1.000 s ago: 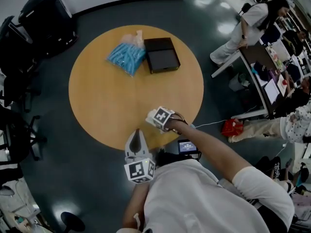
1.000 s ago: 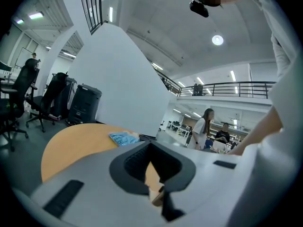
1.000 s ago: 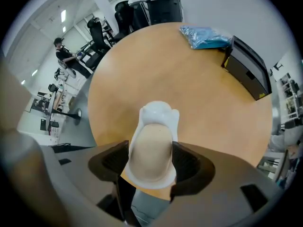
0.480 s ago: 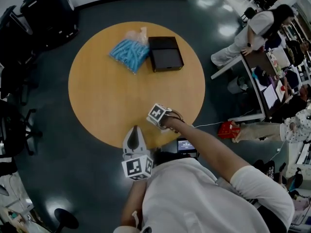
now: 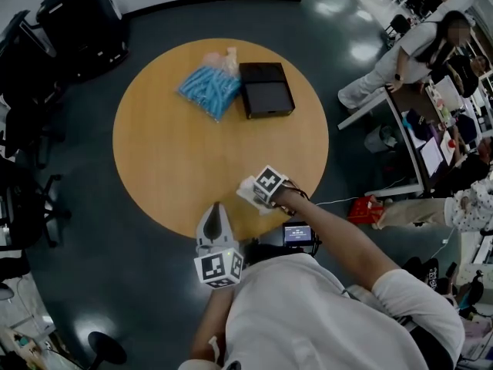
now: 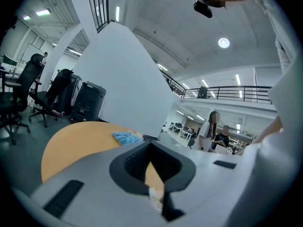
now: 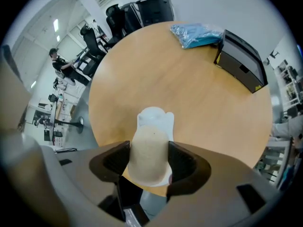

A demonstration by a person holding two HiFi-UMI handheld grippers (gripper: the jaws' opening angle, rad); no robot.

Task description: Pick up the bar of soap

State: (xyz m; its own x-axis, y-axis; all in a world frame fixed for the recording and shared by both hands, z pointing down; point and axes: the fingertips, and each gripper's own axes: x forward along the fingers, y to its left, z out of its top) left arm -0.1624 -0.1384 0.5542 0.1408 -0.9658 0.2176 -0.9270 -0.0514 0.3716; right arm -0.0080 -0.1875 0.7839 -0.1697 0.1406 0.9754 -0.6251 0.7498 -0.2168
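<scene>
The bar of soap (image 7: 150, 143) is a pale, off-white block in a clear wrapper, and my right gripper (image 7: 149, 163) is shut on it, one jaw on each side. It hangs above the round wooden table (image 7: 189, 103) near the front edge. The head view shows the right gripper (image 5: 256, 194) with the soap (image 5: 247, 192) poking out to its left, over the table's near rim. Just off that near edge my left gripper (image 5: 216, 211) is shut with nothing in it, its tips pointing at the table. In its own view the left gripper (image 6: 152, 189) holds nothing.
At the table's far side lie a blue bag (image 5: 206, 89) and a black box (image 5: 266, 89). Black office chairs (image 5: 31, 45) stand at the left. Desks and people (image 5: 408, 52) are at the right. A red thing (image 5: 365, 209) lies on the floor.
My right gripper has shifted a little to the right with the soap in it. The left gripper has stayed where it was.
</scene>
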